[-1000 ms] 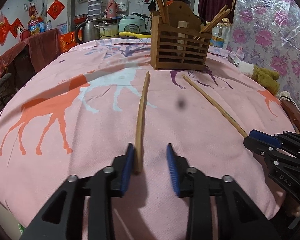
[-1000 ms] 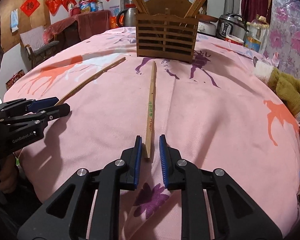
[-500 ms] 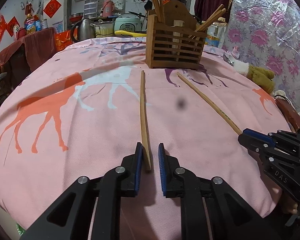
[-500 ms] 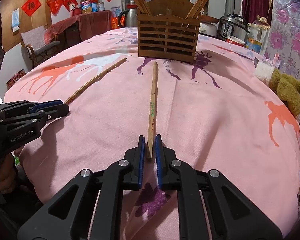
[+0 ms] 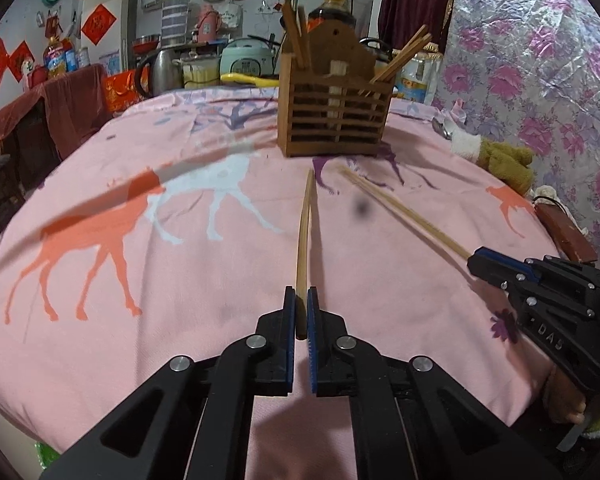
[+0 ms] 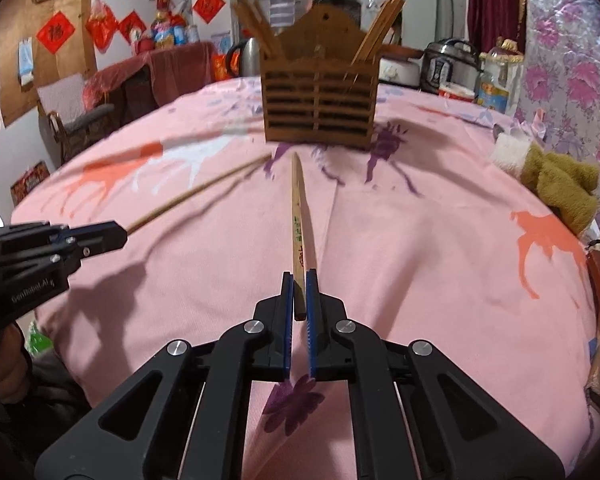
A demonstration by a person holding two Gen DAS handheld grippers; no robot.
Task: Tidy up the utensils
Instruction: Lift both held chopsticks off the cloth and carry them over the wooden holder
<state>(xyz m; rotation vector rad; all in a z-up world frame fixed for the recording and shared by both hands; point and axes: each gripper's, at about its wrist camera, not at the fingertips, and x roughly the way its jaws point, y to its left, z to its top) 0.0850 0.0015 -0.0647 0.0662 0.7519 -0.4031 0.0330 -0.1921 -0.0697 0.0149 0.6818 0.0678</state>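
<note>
Both chopsticks (image 5: pixel 303 236) (image 6: pixel 298 224) now clamped, prob. lifted

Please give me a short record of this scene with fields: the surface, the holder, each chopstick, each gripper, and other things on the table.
surface: table under a pink cloth with horse prints
holder: wooden chopstick holder at the far side, several chopsticks standing in it
left chopstick: near end clamped, tip pointing toward the holder
right chopstick: printed marks on it, near end clamped
left gripper: shut on the left chopstick, jaws just closed
right gripper: shut on the right chopstick, jaws just closed
other: stuffed toy at the right edge
</note>
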